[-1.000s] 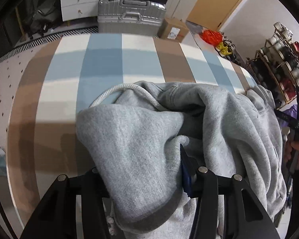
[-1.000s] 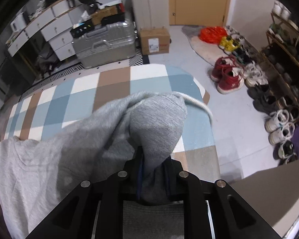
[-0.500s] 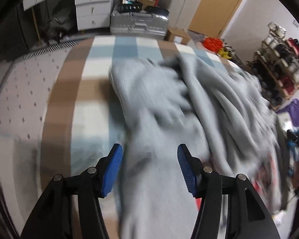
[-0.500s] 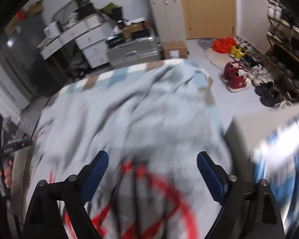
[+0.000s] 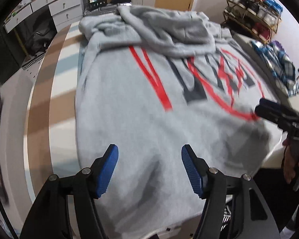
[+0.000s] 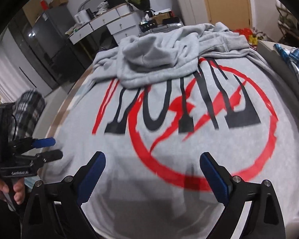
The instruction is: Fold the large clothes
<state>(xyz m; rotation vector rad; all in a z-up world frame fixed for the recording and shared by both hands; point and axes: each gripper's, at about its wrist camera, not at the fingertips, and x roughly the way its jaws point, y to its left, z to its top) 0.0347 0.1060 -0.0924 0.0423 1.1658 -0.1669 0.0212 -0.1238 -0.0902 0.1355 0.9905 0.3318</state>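
A large grey hoodie (image 5: 129,107) with a red and black print lies spread over the table, also in the right wrist view (image 6: 169,149). Its hood and sleeves (image 6: 159,59) are bunched at the far end. My left gripper (image 5: 149,167) is open and empty above the near hem. My right gripper (image 6: 152,177) is open and empty above the near part of the print. The right gripper shows at the right edge of the left wrist view (image 5: 277,113); the left gripper shows at the left of the right wrist view (image 6: 43,149).
The table has a brown, blue and white checked cloth (image 5: 47,103). A silver suitcase (image 5: 105,6) and white drawers (image 6: 109,25) stand beyond it. A shoe rack (image 5: 253,10) is at the right. A blue patterned cloth (image 5: 279,65) lies on a box at the right.
Both grippers let go of the hoodie and opened. They pulled back to the near edge, and the hoodie now lies spread with its print facing up.
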